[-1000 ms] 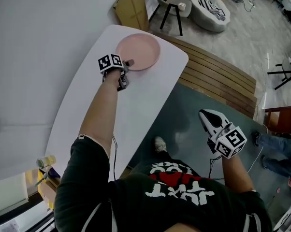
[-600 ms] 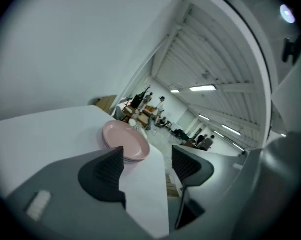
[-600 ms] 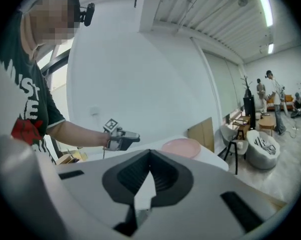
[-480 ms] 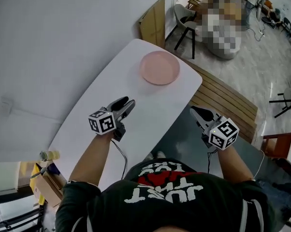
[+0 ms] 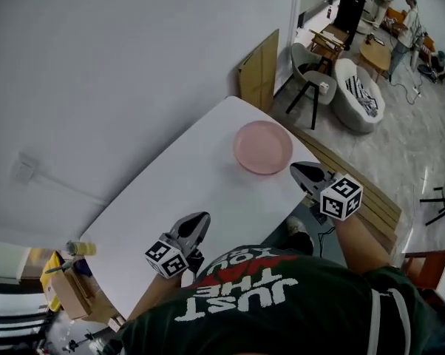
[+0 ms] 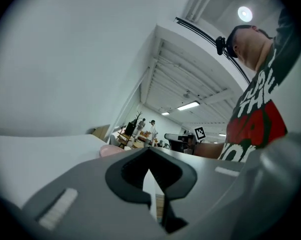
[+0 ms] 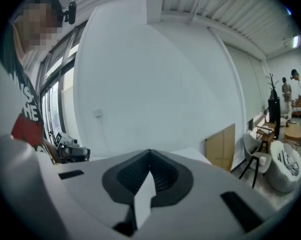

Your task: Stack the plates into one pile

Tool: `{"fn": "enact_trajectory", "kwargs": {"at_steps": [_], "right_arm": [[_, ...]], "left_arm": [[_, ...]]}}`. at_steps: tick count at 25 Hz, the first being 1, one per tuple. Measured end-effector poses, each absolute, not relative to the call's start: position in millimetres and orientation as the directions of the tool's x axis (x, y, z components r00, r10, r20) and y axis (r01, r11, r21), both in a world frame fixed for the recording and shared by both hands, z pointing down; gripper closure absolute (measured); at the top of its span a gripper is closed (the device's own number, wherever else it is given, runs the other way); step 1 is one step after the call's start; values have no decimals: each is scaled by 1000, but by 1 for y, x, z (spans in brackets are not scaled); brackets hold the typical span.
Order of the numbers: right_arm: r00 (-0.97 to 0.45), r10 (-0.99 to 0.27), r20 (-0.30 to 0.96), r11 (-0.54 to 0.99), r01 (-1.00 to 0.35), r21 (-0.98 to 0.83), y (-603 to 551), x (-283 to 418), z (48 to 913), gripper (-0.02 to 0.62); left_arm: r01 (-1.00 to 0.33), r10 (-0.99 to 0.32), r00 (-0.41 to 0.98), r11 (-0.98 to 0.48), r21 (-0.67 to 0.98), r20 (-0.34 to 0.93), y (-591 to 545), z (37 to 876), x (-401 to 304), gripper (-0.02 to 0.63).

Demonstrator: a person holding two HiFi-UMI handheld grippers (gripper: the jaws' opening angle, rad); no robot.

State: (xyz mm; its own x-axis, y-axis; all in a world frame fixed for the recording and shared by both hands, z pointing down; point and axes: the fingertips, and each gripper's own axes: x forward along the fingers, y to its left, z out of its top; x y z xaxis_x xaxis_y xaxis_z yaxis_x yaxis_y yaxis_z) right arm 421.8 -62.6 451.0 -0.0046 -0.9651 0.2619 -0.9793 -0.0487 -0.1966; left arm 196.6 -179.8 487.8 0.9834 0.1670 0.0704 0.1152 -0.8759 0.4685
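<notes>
Head view, centre right: pink plate (image 5: 262,147) lying flat on the white table (image 5: 171,198), near the far end and close to the right-hand edge; impossible to tell whether one plate or several stacked. Nothing else lying on the tabletop. Lower centre of the frame: left gripper (image 5: 199,220) over the near part of the table, well apart from the plate, pointing towards the upper right. Clenched, jaws having just been closing, tips meeting with nothing between them, as confirmed in the left gripper view (image 6: 149,150); plate a small pink sliver (image 6: 110,150) just left of the jaws there, far off. Right of centre: right gripper (image 5: 296,168) at the table's right-hand edge, near the plate's lower right rim but clear of it, pointing to the upper left. Also clenched and empty, tips together in the right gripper view (image 7: 149,152), facing the white wall (image 7: 155,84). Upper centre of head view: cardboard sheet (image 5: 259,71) leaning against the wall beyond the table. Right of table: slatted wooden bench (image 5: 363,194) running alongside.
</notes>
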Motion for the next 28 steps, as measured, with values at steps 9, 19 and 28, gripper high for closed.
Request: {"fn": "enact_trajectory", "kwargs": {"at_steps": [9, 19, 28], "right_arm": [[-430, -867, 251, 408, -902, -137, -121, 570, 447, 591], [-602, -756, 256, 569, -798, -198, -125, 587, 439, 591], [-593, -753, 286, 554, -805, -212, -118, 565, 443, 592]], "left_arm": [[-342, -347, 936, -838, 425, 68, -175, 475, 333, 598], [-463, -457, 883, -812, 355, 105, -111, 448, 383, 598], [-485, -504, 863, -804, 344, 37, -113, 436, 361, 598]]}}
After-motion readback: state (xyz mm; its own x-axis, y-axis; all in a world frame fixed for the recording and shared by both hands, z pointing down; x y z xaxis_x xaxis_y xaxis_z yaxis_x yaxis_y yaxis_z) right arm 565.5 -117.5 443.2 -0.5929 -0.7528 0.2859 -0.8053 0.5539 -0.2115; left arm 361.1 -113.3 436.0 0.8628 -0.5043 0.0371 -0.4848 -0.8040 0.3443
